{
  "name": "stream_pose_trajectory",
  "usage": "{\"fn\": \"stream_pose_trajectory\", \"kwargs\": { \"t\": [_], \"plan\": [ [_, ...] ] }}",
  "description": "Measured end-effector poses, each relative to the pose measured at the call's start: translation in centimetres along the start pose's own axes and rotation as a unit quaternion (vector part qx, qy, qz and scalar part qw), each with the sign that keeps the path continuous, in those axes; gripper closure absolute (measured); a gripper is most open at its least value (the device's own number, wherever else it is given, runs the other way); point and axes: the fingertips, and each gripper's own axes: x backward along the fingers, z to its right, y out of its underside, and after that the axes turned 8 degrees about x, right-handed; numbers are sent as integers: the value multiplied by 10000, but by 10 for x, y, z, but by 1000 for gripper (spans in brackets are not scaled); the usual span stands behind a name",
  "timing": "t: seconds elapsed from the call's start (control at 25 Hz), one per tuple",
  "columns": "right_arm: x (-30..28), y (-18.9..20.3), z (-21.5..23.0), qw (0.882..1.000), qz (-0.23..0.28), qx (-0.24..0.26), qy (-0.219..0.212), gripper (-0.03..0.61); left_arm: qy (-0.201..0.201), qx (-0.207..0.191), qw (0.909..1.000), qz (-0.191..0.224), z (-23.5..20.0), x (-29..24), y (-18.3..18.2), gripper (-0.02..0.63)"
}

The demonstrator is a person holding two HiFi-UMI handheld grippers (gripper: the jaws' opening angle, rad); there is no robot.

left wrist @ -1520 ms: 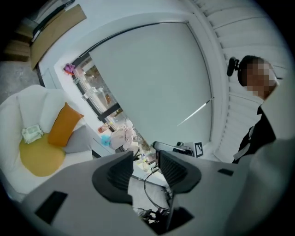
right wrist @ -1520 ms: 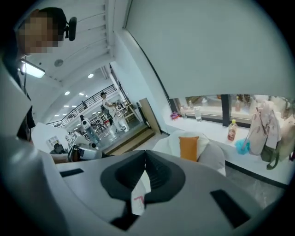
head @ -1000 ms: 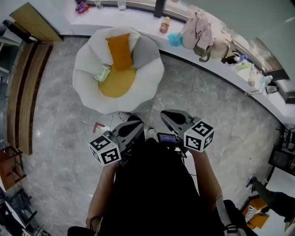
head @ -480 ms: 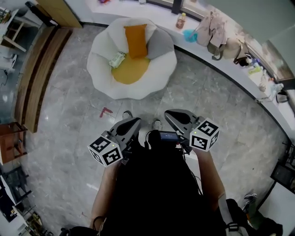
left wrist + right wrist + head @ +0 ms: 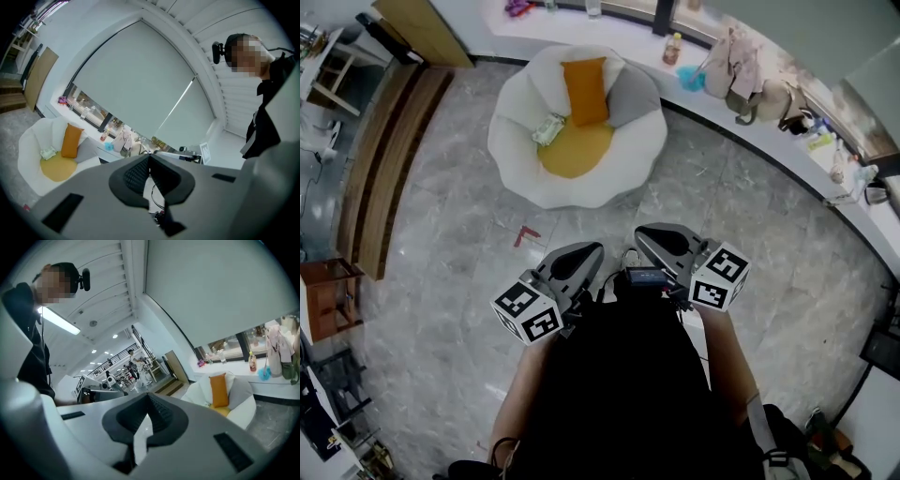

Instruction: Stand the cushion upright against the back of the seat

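The orange cushion (image 5: 586,91) stands upright against the back of the white round seat (image 5: 514,167), its lower edge meeting the yellow seat pad (image 5: 575,152). A grey cushion (image 5: 630,101) leans just beside it, on its right in the head view, and a small green-and-white packet (image 5: 548,128) lies on the seat at the pad's left edge. Both tools are held close in front of the person's dark torso, well apart from the seat, over the grey marble floor (image 5: 431,272). The left tool (image 5: 586,251) has its jaws closed together with nothing between them, and the right tool (image 5: 651,234) is likewise closed and empty. A small red mark (image 5: 525,234) lies on the floor between the seat and the tools. Behind the seat a curved white surface (image 5: 769,141) runs along the window and carries a bottle (image 5: 674,47) and some bags (image 5: 736,61).
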Motion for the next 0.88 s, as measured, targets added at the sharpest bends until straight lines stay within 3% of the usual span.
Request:
{"fn": "stream_pose_trajectory", "kwargs": {
  "t": [0.2, 0.48, 0.88],
  "plan": [
    [-17, -12, -19, 9984, -105, 543, -106, 561, 255, -89, 9996, -13, 2, 10, -7, 600],
    [-19, -26, -21, 9977, -50, 669, -100, 562, 311, -444, 9984, -141, 5, 5, -22, 600],
    [-2, -30, -16, 9966, -11, 786, -235, 563, 388, -419, 9982, -197, 9, -13, -24, 601]
  ]
}}
